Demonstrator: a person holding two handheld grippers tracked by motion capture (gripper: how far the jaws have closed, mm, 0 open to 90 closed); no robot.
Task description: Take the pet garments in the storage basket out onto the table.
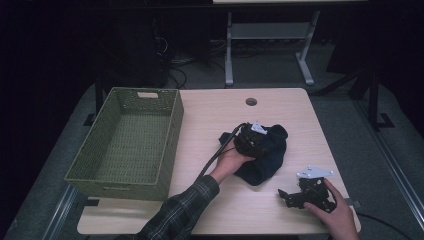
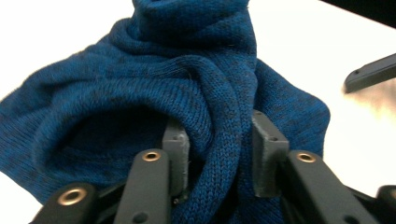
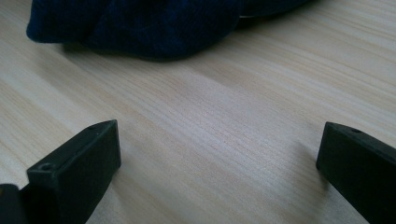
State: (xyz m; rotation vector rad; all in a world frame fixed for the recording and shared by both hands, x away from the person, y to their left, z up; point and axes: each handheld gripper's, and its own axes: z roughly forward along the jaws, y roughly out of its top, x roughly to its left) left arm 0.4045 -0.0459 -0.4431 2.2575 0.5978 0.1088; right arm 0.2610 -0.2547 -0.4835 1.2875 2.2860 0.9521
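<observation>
1. The left gripper [image 1: 255, 142] sits on top of a dark blue knitted garment [image 1: 267, 155] near the middle of the wooden table [image 1: 210, 115], held by the person's left hand [image 1: 231, 161] in a plaid sleeve [image 1: 182, 212].
2. In the left gripper view its jaws are clamped on a thick rolled fold of the blue knit [image 2: 219, 140]; the fold runs up between the two grey pads [image 2: 176, 149], and the rest of the garment bunches ahead of and to the left of the jaws.
3. The right gripper [image 1: 290, 196] rests low over the table, nearer the person and to the right of the left gripper, held by the right hand [image 1: 335, 210]; a grey three-cornered plate [image 1: 314, 173] sits on top of it.
4. In the right gripper view its jaws stand wide apart with nothing between them but bare wood [image 3: 215, 140]; the edge of the garment [image 3: 140, 28] lies ahead of them, apart from the tips.
5. In the left gripper view, one dark jaw of the other gripper [image 2: 371, 72] shows off to the right, beyond the cloth.
6. A green woven basket [image 1: 170, 145] stands well to the left of the left gripper, at the table's left edge, hollow side up.
7. A round hole [image 1: 251, 101] in the tabletop lies beyond the left gripper, towards the far edge.
</observation>
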